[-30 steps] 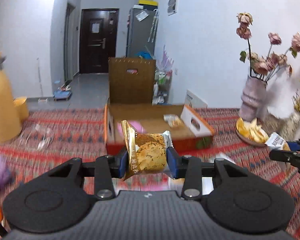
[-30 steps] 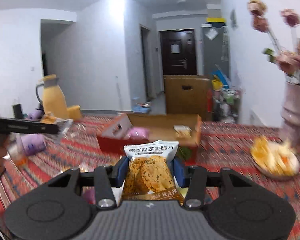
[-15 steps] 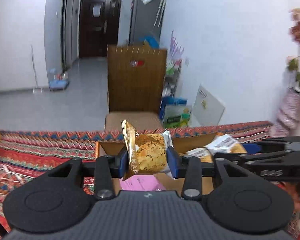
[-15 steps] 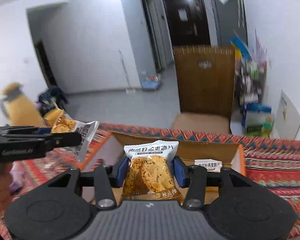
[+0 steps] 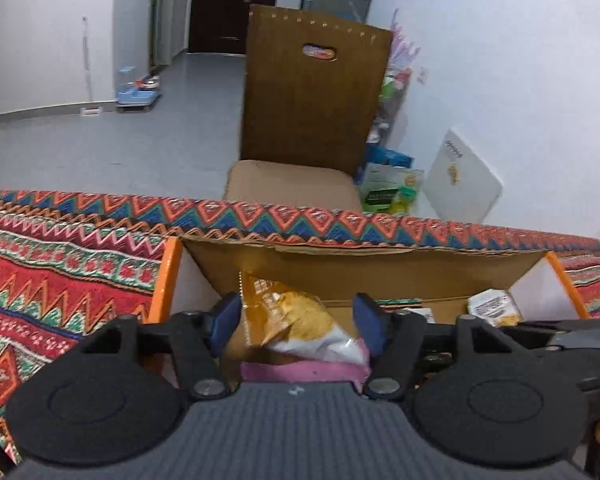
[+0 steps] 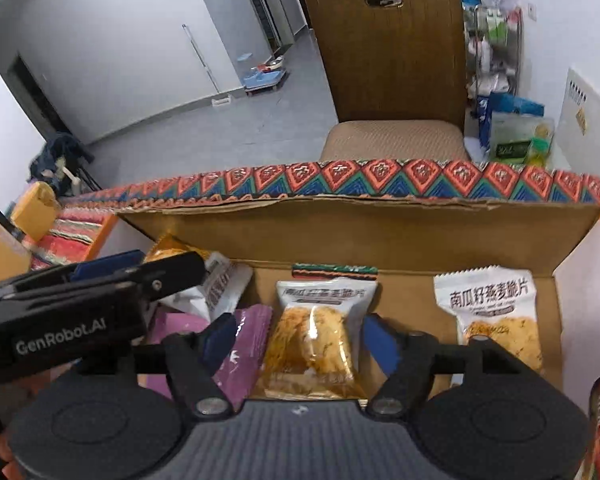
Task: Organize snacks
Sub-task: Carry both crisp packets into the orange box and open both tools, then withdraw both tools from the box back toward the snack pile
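Both grippers hang over the open box (image 6: 380, 216). The left gripper (image 5: 298, 318) has its fingers spread apart, with a snack bag (image 5: 296, 326) lying loose between them. The right gripper (image 6: 300, 338) is spread too, its cracker pack (image 6: 316, 340) resting low and upright in the middle of the frame.

White walls, grey floor (image 5: 100, 148) — brown chair (image 5: 312, 96) beyond.

It was a home. A table under a woven zigzag cloth (image 5: 80, 248) stood in a white-walled room with a wooden chair (image 5: 312, 92) pulled up, a dark front door (image 5: 228, 4) down a grey-floored hall, pet bowls (image 6: 264, 74) on the floor, and a cluttered rack (image 6: 496, 48) against the wall.
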Action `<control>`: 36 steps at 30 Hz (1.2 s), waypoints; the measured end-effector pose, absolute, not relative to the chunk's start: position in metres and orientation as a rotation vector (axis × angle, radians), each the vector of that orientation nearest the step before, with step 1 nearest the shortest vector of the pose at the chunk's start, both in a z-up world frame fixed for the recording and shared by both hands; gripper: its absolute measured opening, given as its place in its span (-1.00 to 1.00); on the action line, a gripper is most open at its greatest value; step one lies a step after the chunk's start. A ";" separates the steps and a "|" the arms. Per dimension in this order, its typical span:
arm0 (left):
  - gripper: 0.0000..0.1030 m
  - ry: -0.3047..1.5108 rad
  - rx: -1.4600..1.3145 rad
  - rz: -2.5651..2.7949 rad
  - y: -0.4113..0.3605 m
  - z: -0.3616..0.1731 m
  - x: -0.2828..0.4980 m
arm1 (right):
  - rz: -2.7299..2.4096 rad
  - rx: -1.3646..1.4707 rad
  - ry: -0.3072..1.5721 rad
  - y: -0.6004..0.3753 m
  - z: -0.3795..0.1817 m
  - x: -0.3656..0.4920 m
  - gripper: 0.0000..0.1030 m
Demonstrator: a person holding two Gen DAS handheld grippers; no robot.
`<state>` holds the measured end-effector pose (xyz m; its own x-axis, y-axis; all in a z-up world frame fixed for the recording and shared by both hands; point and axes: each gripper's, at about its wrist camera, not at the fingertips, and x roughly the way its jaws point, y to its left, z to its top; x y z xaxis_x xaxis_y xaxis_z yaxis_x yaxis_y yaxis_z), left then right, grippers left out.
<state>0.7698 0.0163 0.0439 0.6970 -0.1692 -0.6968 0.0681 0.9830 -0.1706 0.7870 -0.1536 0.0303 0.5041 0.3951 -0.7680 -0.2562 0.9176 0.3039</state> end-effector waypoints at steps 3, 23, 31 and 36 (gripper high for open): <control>0.42 0.814 -0.161 -0.139 0.021 0.049 0.768 | 0.380 0.167 0.925 -0.161 0.035 0.780 0.45; 0.66 0.587 0.020 -0.136 0.025 0.235 0.548 | 0.309 0.059 0.679 -0.232 0.233 0.597 0.84; 0.90 0.453 0.066 -0.114 0.022 0.283 0.390 | 0.333 0.019 0.593 -0.264 0.278 0.462 0.94; 0.98 0.414 0.051 -0.149 0.027 0.286 0.303 | 0.362 0.044 0.538 -0.282 0.280 0.382 1.00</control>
